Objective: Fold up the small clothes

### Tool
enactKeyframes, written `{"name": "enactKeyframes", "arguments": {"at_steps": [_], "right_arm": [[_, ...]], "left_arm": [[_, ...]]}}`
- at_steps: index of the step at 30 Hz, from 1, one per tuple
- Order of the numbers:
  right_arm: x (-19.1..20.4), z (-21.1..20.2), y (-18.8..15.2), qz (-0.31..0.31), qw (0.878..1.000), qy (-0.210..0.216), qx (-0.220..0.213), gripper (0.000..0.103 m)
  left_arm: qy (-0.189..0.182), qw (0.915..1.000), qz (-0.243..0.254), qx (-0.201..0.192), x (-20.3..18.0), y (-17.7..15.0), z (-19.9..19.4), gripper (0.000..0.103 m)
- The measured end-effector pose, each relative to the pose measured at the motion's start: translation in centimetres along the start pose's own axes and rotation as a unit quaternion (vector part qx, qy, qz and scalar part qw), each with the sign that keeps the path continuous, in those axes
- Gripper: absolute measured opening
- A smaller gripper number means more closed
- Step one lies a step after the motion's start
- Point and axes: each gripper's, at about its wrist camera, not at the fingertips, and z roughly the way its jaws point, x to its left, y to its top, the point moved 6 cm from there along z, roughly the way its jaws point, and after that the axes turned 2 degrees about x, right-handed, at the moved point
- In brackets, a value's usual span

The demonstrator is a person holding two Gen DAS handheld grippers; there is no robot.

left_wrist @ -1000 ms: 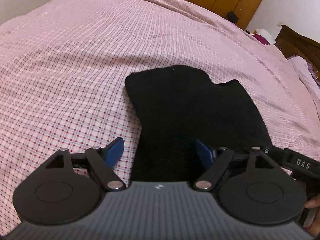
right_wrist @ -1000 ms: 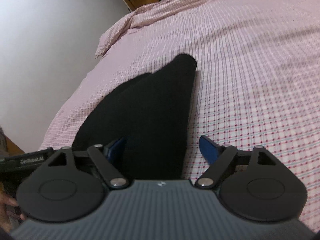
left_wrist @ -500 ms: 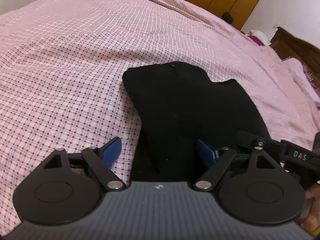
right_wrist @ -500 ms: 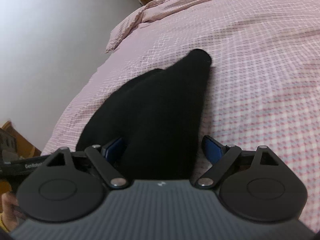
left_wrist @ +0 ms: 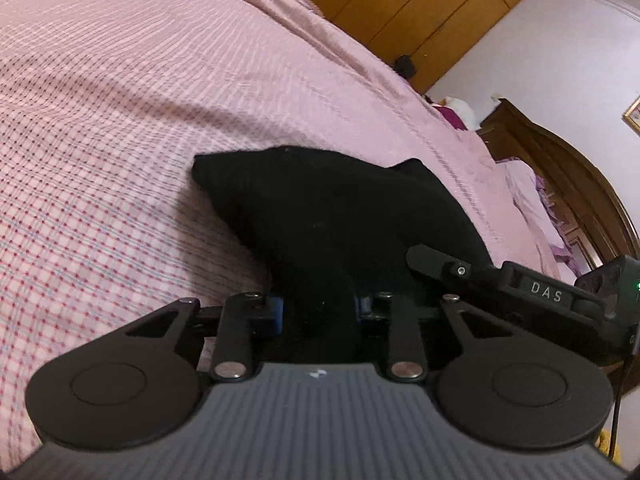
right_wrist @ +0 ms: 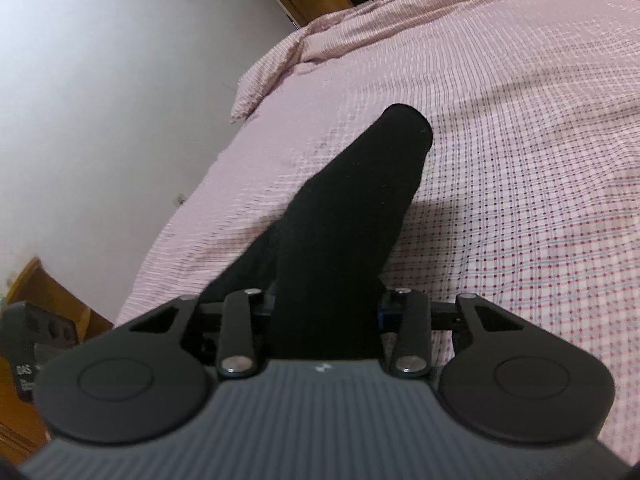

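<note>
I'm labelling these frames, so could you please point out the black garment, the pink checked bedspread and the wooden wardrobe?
black garment [left_wrist: 328, 216]: left wrist view, middle of the cloth.
pink checked bedspread [right_wrist: 540, 128]: right wrist view, bare stretch right of the garment.
wooden wardrobe [left_wrist: 420, 4]: left wrist view, door panel.

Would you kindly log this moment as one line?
left gripper: closing on black garment | right gripper: closing on it | near edge lifting off bedspread

Left gripper [left_wrist: 318, 312] is angled downward, jaws closing, blue pads [left_wrist: 274, 314] pressed on bunched black cloth [left_wrist: 328, 216]. Right gripper [right_wrist: 326, 312] is likewise pitched down, jaws closing, the same cloth pinched between its pads [right_wrist: 384, 312]. The right gripper's body is seen at the right edge of the left wrist view, just beside the left one.
</note>
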Motion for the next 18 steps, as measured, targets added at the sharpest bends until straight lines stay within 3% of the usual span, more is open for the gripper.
{"name": "enactKeyframes", "arguments": {"at_steps": [12, 18], "right_arm": [[-2.7, -10.9, -2.8, 0.034, 0.999, -0.018, 0.005, 0.041], [-5.9, -13.4, -6.0, 0.032, 0.997, -0.064, 0.006, 0.041]], "left_arm": [[-0.041, 0.9982, 0.030, 0.033, -8.8, -7.6, -1.6, 0.033], [-0.007, 0.9950, 0.081, 0.058, -11.1, -11.5, 0.1, 0.033]]}}
